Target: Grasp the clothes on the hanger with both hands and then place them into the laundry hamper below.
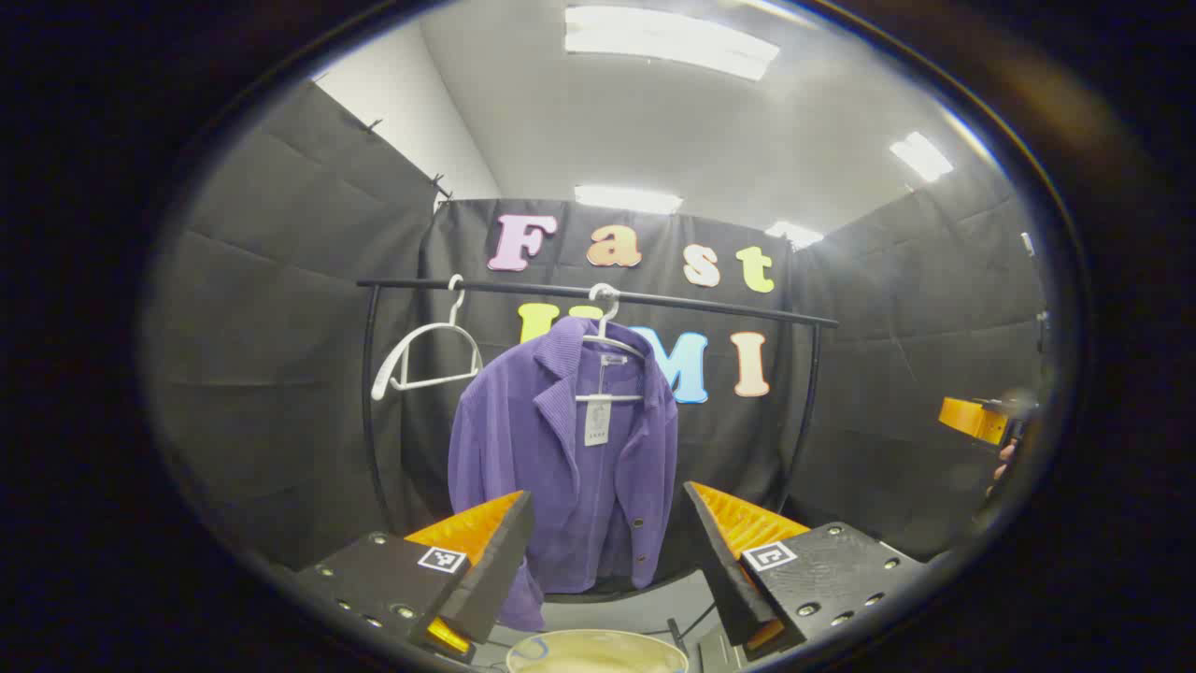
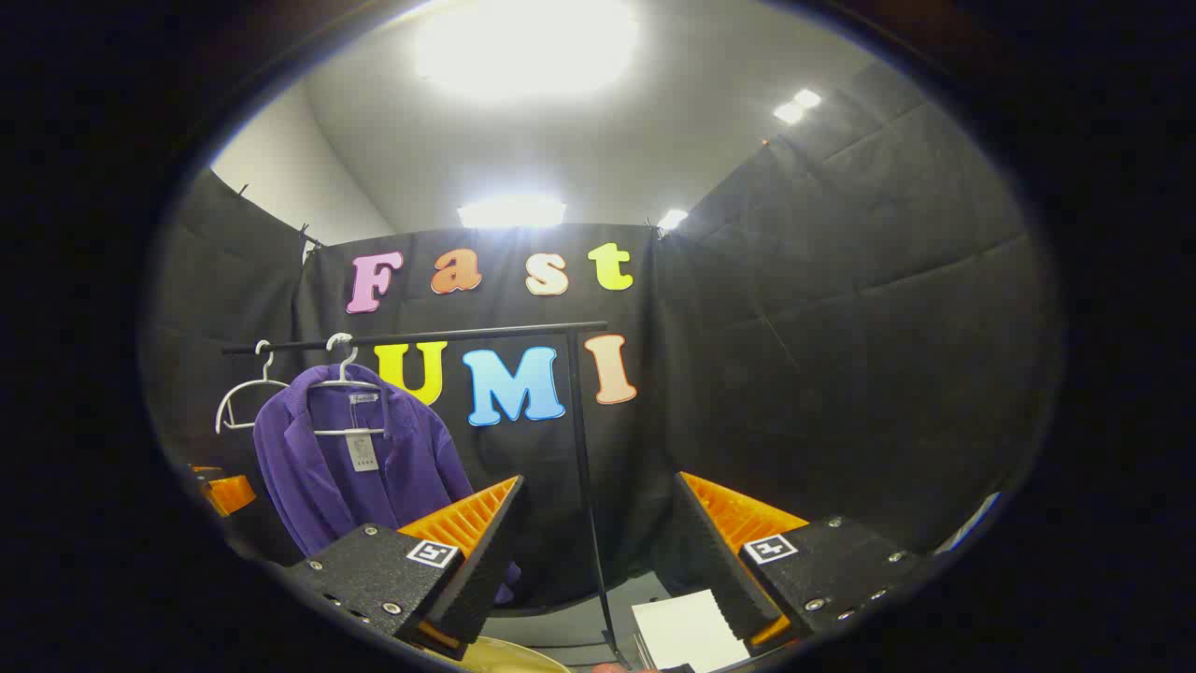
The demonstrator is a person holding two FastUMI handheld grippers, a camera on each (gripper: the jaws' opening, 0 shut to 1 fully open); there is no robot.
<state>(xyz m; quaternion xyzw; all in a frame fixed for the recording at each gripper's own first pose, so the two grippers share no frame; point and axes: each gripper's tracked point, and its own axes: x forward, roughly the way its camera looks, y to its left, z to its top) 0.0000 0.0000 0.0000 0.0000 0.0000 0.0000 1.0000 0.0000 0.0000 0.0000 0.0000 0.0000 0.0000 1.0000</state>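
Observation:
A purple corduroy jacket (image 1: 570, 458) with a paper tag hangs on a white hanger (image 1: 609, 350) from a black rail (image 1: 598, 294). In the left gripper view my left gripper (image 1: 607, 505) is open, well short of the jacket, which shows between its fingers. Below, the rim of a pale laundry hamper (image 1: 598, 645) peeks in. In the right gripper view the jacket (image 2: 360, 467) hangs far to the left, and my right gripper (image 2: 598, 491) stands open on nothing, aimed at the rail's upright post (image 2: 584, 467). At the right edge of the left gripper view the right gripper (image 1: 976, 419) appears with a hand.
An empty white hanger (image 1: 425, 360) hangs left of the jacket on the same rail. The rack's curved left leg (image 1: 369, 411) and right leg (image 1: 804, 402) frame the jacket. A white sheet (image 2: 687, 631) lies on the floor. Black cloth walls enclose the booth.

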